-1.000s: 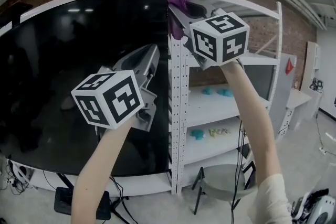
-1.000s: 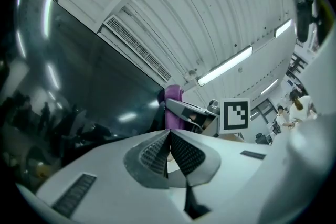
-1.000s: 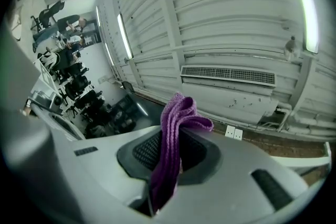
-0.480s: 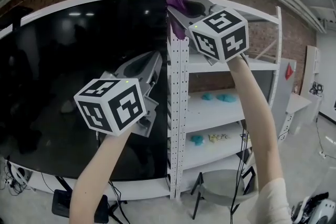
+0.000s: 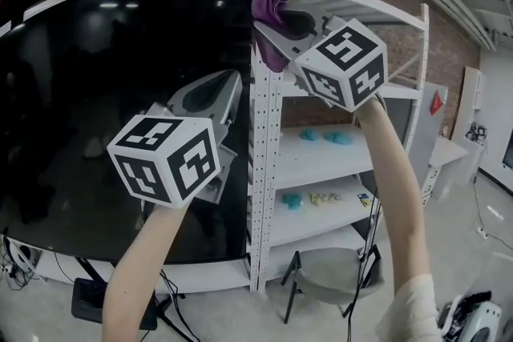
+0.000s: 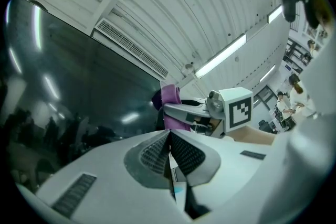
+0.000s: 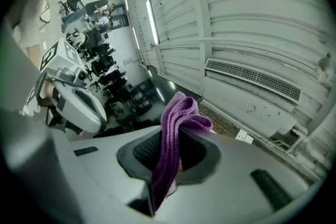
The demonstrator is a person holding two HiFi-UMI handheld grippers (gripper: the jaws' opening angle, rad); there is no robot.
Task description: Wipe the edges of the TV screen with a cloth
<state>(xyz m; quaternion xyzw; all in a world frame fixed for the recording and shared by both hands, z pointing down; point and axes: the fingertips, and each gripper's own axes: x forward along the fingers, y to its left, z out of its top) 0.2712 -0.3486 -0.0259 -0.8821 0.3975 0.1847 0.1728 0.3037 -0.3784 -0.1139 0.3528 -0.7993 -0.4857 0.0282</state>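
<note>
Right gripper (image 5: pixel 276 26) grips the purple cloth (image 5: pixel 267 6) at its tips, beside the TV screen (image 5: pixel 120 92) upper right corner. The screen's edge runs downward beneath it. Left gripper (image 5: pixel 231 84), lower, is closed and empty.

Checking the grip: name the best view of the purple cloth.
Right gripper view: the purple cloth sits large, clamped in the jaws. Head view shows it bunched at the top corner of the TV; left gripper view, small.
</note>
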